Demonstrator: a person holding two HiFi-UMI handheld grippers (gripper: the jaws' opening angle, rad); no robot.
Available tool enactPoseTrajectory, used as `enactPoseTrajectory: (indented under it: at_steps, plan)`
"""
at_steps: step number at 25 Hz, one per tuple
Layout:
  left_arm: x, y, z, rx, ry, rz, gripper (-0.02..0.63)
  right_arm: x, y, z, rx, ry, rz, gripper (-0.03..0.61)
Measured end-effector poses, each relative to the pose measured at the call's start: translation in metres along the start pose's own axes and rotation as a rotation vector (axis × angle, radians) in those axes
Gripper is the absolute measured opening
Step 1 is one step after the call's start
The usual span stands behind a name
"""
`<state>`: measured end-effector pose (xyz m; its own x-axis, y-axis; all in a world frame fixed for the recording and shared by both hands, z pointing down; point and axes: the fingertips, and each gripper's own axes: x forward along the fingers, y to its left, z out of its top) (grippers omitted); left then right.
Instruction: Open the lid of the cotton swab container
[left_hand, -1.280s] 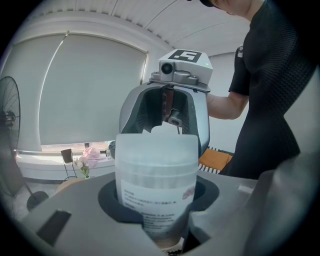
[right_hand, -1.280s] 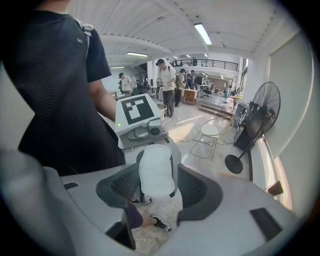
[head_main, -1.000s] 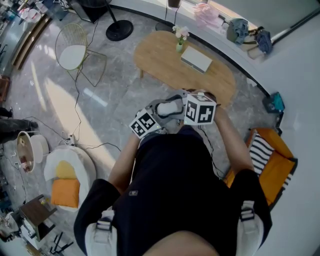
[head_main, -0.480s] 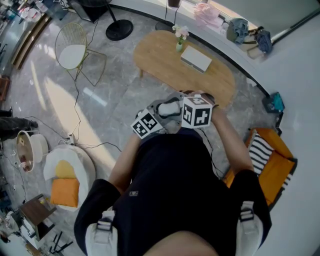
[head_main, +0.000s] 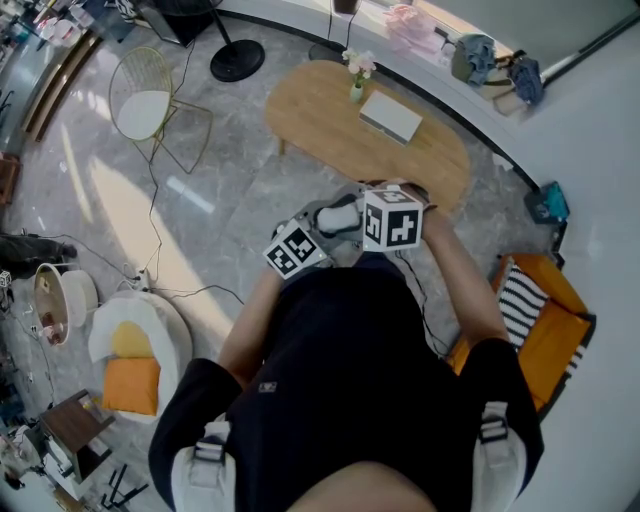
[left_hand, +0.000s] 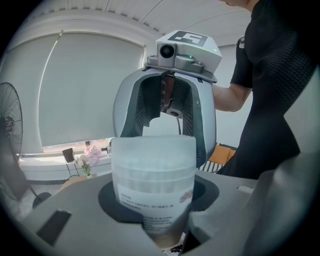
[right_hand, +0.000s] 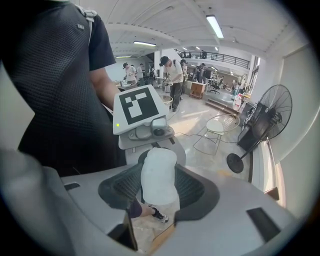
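Observation:
I hold both grippers close in front of my chest, above the floor. The cotton swab container (left_hand: 152, 182), a frosted white tub with a printed label, stands between the left gripper's (left_hand: 152, 205) jaws, which are shut on its body. Facing it, the right gripper (right_hand: 159, 187) has its ribbed pads (right_hand: 192, 187) against both sides of the container's lid end (right_hand: 159, 172), its jaws still closing. In the head view the white container (head_main: 338, 215) shows between the left marker cube (head_main: 295, 250) and the right marker cube (head_main: 392, 218). The seam of the lid is hidden.
Beyond the grippers stands an oval wooden table (head_main: 320, 130) with a flower vase (head_main: 358, 82) and a white box (head_main: 392, 118). A wire chair (head_main: 150, 100) is at far left and orange cushions (head_main: 545, 335) lie at right. A floor fan (right_hand: 260, 125) and several people show in the right gripper view.
The right gripper's marker cube has shifted slightly left, closer to the left gripper and over the container. The left gripper and container have hardly moved.

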<state>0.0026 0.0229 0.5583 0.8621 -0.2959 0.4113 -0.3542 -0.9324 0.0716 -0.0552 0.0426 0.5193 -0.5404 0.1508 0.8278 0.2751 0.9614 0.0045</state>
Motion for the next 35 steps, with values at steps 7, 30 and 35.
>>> enactPoseTrajectory:
  at_steps: [7,30,35]
  plan:
    - [0.003,0.0,-0.005,0.088,0.05,0.013,0.192,-0.002,0.002,-0.002,0.023,-0.001,0.046,0.189]
    - [0.0,-0.007,-0.008,0.055,0.009,-0.025,0.192,-0.025,-0.01,0.008,0.071,-0.099,-0.006,0.184]
    - [-0.003,-0.007,-0.011,0.04,0.003,-0.018,0.192,-0.029,-0.021,0.012,0.046,-0.11,-0.081,0.17]
